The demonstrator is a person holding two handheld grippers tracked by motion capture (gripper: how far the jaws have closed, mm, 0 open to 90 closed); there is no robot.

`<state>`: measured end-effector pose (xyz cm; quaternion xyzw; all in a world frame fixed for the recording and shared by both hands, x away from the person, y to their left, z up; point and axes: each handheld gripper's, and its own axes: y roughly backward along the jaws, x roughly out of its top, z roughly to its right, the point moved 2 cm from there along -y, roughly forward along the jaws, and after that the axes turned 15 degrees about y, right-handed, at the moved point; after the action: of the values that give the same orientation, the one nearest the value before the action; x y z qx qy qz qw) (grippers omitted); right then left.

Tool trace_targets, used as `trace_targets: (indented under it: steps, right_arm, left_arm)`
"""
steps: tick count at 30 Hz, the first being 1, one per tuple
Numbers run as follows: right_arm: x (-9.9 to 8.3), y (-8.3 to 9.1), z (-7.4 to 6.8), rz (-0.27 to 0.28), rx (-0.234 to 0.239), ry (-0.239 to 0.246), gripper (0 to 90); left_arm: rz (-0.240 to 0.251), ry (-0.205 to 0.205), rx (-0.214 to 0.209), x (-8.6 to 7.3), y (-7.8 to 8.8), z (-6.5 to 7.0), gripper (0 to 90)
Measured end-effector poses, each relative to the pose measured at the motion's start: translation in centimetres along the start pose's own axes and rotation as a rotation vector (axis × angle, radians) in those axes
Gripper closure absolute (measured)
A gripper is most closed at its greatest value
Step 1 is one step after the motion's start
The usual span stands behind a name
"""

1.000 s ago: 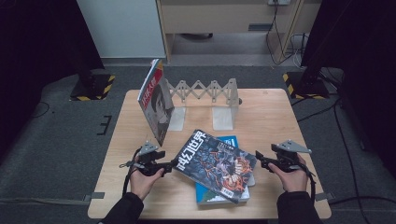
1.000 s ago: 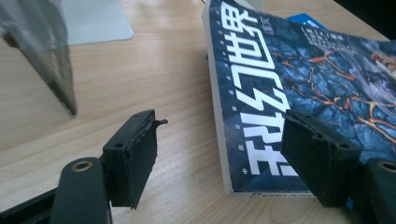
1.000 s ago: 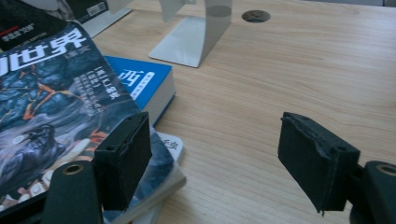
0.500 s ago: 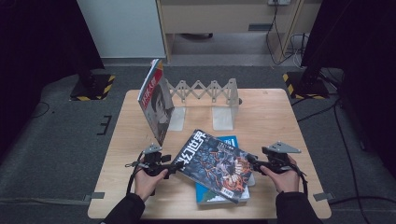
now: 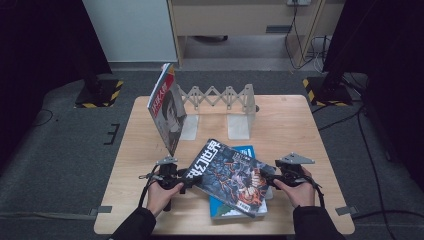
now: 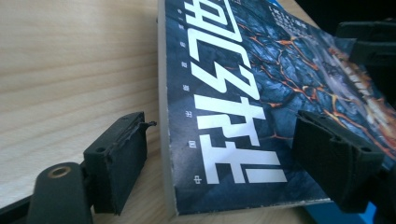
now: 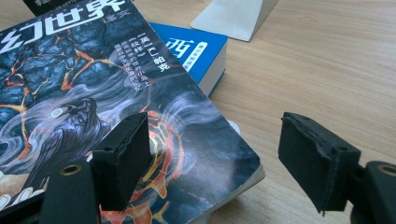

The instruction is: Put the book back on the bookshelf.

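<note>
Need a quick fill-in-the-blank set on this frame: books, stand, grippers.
1. The dark magazine lies on top of a ____ book.
2. The left gripper straddles the magazine's spine edge with its jaws ____, pads not pressing.
3. A second magazine leans upright against the accordion ____ at the table's far side.
4. The right gripper is at the magazine's ____ corner in the high view.

Missing words: blue; open; book stand; right

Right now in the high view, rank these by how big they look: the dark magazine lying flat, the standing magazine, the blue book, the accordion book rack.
1. Dark magazine, largest.
2. Accordion book rack and standing magazine: alike, and the magazine is seen at an angle, so unranked.
3. Blue book: smallest showing, but mostly covered by the dark magazine, so its true size is unsure.
</note>
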<state>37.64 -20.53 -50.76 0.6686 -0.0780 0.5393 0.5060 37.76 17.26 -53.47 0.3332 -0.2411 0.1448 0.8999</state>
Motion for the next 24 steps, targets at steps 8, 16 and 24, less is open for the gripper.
trace_targets:
  steps: [8,16,24]
  right_arm:
    - [-0.1,-0.2,0.0,-0.004,0.007,-0.006,24.1]
    - [-0.2,-0.3,0.0,0.004,-0.007,-0.008,24.3]
    - [-0.3,-0.3,0.0,0.006,-0.008,-0.007,24.3]
  left_arm:
    - [-0.039,0.022,-0.042,-0.1,-0.4,0.5,23.3]
    - [-0.035,0.036,-0.074,0.3,1.2,1.0,38.5]
    - [-0.003,0.042,-0.127,0.7,1.2,1.7,42.5]
